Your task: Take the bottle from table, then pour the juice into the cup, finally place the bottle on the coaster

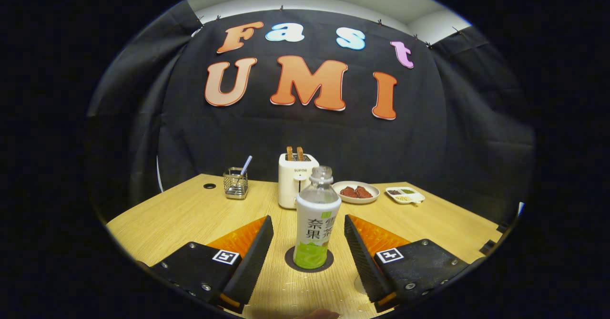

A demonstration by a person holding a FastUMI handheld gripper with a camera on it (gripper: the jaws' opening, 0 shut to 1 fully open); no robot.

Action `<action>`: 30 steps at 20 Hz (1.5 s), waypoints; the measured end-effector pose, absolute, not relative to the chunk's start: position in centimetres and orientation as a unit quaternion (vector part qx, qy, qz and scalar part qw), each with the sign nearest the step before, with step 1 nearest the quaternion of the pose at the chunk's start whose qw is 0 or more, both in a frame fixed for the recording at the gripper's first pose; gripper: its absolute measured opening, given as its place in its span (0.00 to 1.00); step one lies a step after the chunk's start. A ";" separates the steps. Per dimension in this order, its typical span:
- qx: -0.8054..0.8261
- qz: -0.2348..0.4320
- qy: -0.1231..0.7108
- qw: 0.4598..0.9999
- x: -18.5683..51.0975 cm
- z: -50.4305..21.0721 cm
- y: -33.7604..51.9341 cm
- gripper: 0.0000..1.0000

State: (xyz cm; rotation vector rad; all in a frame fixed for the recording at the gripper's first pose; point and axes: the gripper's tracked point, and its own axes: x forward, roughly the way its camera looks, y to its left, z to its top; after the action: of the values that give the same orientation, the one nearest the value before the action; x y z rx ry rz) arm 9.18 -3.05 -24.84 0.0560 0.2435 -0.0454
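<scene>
Gripper view: the hand-held gripper (309,250) is spread wide, its two fingers (252,254) apart on either side of the bottle (315,221) and touching nothing. The bottle stands upright on a dark round coaster (290,260), between the fingers with a clear gap to each. It has no cap on, its upper part is clear, and a white and green label wraps the lower body. The coaster lies flat on the wooden table (181,219). A few wet drops glint on the wood just in front of the coaster.

Beyond the bottle a white toaster (294,180) stands with two slices poking up from its slots. To its left sits a wire holder (235,183) with a utensil handle leaning out. To its right are a round plate (356,192) with brownish food and, further right, a small divided dish (405,195).
</scene>
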 end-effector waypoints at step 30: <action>0.103 0.081 -0.039 0.991 1.1 -3.3 3.8 0.90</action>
State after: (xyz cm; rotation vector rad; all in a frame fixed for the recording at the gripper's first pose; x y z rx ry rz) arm 1.11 3.82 -3.27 0.2060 -0.0786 0.1622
